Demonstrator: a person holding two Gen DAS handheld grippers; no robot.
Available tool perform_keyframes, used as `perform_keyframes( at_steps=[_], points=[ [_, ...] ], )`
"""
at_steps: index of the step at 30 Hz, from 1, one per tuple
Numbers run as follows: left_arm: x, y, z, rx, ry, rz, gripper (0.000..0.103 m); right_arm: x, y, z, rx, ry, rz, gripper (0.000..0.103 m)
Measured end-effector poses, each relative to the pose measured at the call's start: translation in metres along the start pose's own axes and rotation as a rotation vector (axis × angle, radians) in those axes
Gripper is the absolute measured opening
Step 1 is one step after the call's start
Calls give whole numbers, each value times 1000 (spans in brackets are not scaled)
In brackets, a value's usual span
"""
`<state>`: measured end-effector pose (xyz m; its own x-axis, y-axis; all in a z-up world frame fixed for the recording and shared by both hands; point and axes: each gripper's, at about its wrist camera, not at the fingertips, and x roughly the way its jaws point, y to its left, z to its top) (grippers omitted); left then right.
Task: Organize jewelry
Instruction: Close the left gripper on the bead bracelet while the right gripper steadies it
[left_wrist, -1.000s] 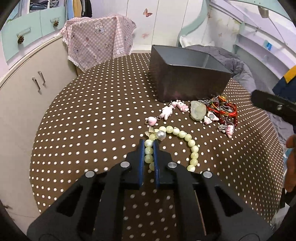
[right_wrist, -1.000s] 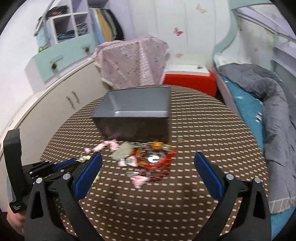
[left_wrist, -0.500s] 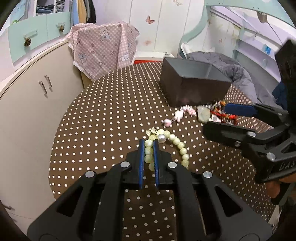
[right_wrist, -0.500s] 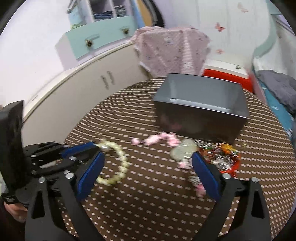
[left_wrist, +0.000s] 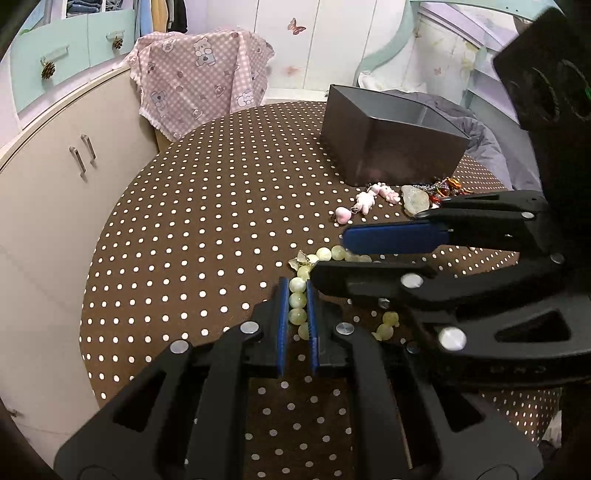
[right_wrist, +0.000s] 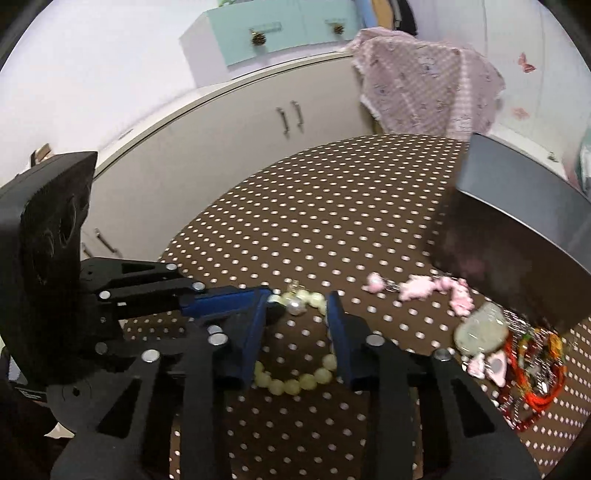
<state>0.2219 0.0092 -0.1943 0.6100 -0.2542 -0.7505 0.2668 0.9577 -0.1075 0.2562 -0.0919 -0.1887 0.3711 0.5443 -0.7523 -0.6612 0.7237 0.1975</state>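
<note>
A pale green bead bracelet (left_wrist: 297, 300) lies on the brown dotted table. My left gripper (left_wrist: 296, 295) is shut on one side of it. My right gripper (right_wrist: 297, 302) is open and straddles the bracelet (right_wrist: 295, 384), its jaws on either side of the loop; it crosses the left wrist view (left_wrist: 391, 240) from the right. A grey metal box (left_wrist: 391, 144) stands at the back, also seen in the right wrist view (right_wrist: 517, 229). Pink charms (left_wrist: 364, 201), a pale stone pendant (right_wrist: 480, 330) and red tangled jewelry (right_wrist: 532, 373) lie in front of the box.
A brown polka-dot table (left_wrist: 207, 206) carries everything. A beige cabinet (left_wrist: 48, 192) curves along the left. A pink checked cloth (left_wrist: 203, 81) hangs behind the table. A grey blanket (left_wrist: 491, 147) lies behind the box.
My right gripper has swung left from the jewelry pile to the bracelet and narrowed around it. My left gripper stays shut on the beads and has drawn back a little.
</note>
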Motion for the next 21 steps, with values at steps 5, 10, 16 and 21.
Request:
perform_keyframes(
  at_steps=[5,10,16,21],
  points=[
    [0,-1,-2,10,-4,-2,10,4,4,2,-44,29,2,16],
    [0,-12,-4,80,-10,48,10,13,1,-1,-70,76,-29,7],
    [-1,-15,-4,86,-11,49,9,5,-5,-12,-39,51,-35,0],
    [-4,-18,-3,92,-13,42,9,-13,-10,-9,-10,17,-20,0]
  ],
)
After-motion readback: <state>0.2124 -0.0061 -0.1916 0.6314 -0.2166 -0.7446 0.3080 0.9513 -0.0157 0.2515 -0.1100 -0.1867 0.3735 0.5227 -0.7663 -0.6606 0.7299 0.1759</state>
